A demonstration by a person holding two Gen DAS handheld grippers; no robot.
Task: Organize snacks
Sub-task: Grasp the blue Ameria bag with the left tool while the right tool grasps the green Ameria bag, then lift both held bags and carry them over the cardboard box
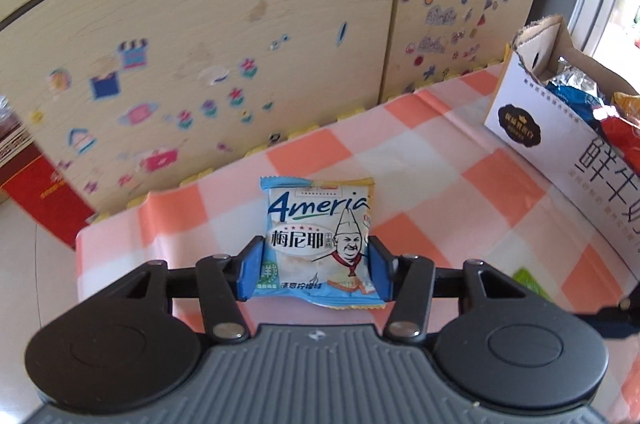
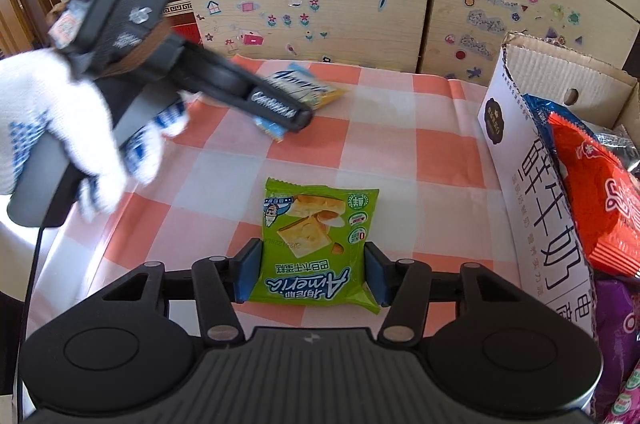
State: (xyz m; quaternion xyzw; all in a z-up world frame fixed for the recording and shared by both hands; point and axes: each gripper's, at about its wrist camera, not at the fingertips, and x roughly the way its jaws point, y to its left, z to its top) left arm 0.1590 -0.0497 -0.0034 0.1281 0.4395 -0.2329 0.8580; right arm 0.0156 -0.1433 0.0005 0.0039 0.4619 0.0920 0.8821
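We see two packets on the checked cloth (image 2: pixel 404 160). The blue packet (image 1: pixel 318 244) sits between the left gripper (image 1: pixel 316 274) pads, long axis toward 12 o'clock; the jaws are closed on its sides. The green packet (image 2: pixel 316 248) lies likewise in the right gripper (image 2: pixel 312 276), clamped at both edges. The box (image 2: pixel 536 184), already holding snacks, stands at 2 o'clock, nearer the right hand, we judge.

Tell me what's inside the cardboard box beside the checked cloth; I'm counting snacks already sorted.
The cardboard box holds an orange packet, a blue packet, a silvery one and purple packets. Anything beneath them, and the box's bottom, is covered.
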